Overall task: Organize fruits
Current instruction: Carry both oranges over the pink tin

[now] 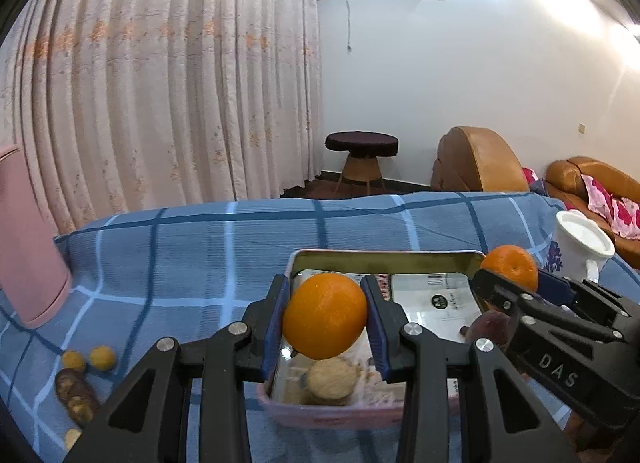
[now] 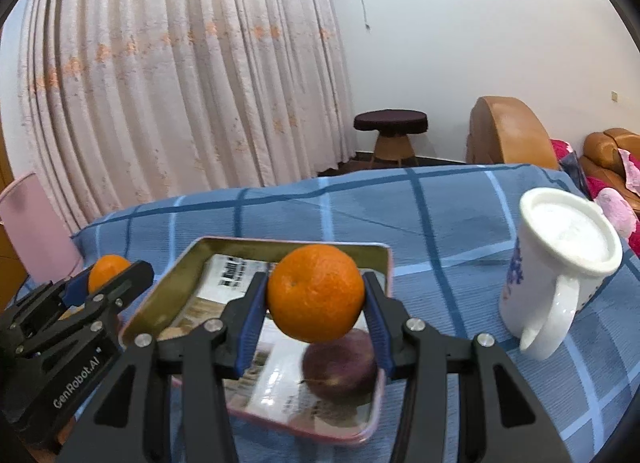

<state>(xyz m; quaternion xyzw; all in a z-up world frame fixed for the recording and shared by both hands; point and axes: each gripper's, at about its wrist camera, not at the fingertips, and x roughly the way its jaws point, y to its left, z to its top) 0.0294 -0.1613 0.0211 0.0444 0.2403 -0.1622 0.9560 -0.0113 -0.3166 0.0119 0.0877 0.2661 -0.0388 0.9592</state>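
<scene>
Tongs first: the left gripper [image 1: 326,323] is clamped on an orange [image 1: 325,316], its blue-padded fingers [image 1: 276,319] pressing the fruit from both sides, and it holds the orange in the air above the near left part of a shallow metal tray [image 1: 384,257]. The right gripper [image 2: 316,305] likewise squeezes a second orange [image 2: 315,293] between its pads and holds it over the near right part of the same tray [image 2: 288,245]; from the left wrist view this gripper [image 1: 516,283] shows at the right edge with its orange [image 1: 510,267] at its tip, and from the right wrist view the left gripper [image 2: 110,275] appears at the left with its fruit [image 2: 108,272]. Inside the tray, below the left orange, lies a pale tan round fruit [image 1: 332,379], and below the right orange a dark purple fruit [image 2: 340,365]; printed paper lines the tray's floor. The tray sits on a blue checked cloth [image 1: 180,247]. Well left of it on the cloth lie small yellow fruits [image 1: 102,358] beside a brown spotted fruit [image 1: 76,395]. To the right stands an upturned white mug [image 2: 560,263], apart from the tray. A pink container [image 1: 28,239] stands at the far left, with curtains [image 1: 160,83], a round stool [image 1: 361,151] and a brown sofa [image 1: 592,179] behind.
</scene>
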